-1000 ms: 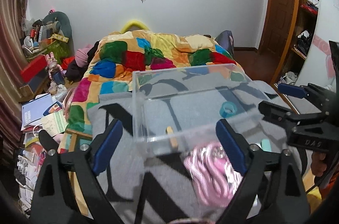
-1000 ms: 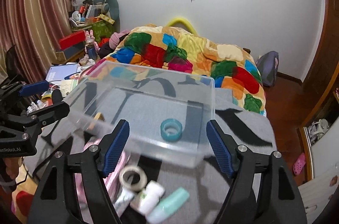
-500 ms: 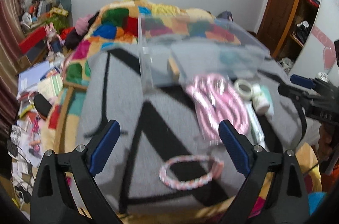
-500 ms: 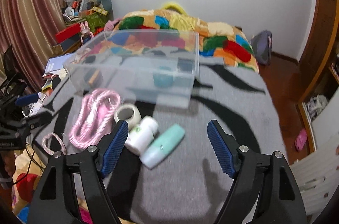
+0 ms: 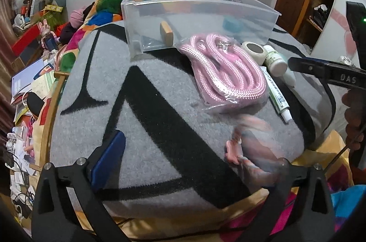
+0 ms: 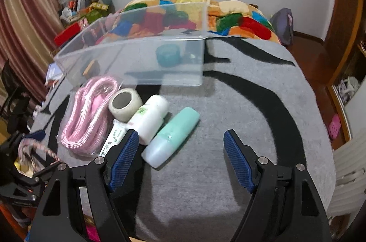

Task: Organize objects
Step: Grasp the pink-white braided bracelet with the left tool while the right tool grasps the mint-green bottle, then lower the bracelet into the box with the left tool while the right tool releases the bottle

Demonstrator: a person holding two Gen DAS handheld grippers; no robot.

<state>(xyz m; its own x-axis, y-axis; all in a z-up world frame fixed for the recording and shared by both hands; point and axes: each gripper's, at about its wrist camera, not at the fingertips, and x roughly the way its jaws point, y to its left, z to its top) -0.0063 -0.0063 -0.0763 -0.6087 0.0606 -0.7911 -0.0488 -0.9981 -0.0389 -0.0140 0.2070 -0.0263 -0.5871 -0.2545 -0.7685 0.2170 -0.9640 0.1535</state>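
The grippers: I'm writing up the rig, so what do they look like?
Both are black plastic frames with triangular cut-outs and silver screws. The right gripper has blue cross-hatched pads; the left gripper has the same blue pads. White lettering "DAS" marks the right gripper's side.

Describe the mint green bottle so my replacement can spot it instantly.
Start at the clear plastic bin on the grey blanket. In front of it lies a row of loose items; the mint green bottle lies at the right end, beside a white bottle. It alone has a teal body with a frosted cap.

Both tongs [image 5: 192,164] [image 6: 180,157] agape, level.
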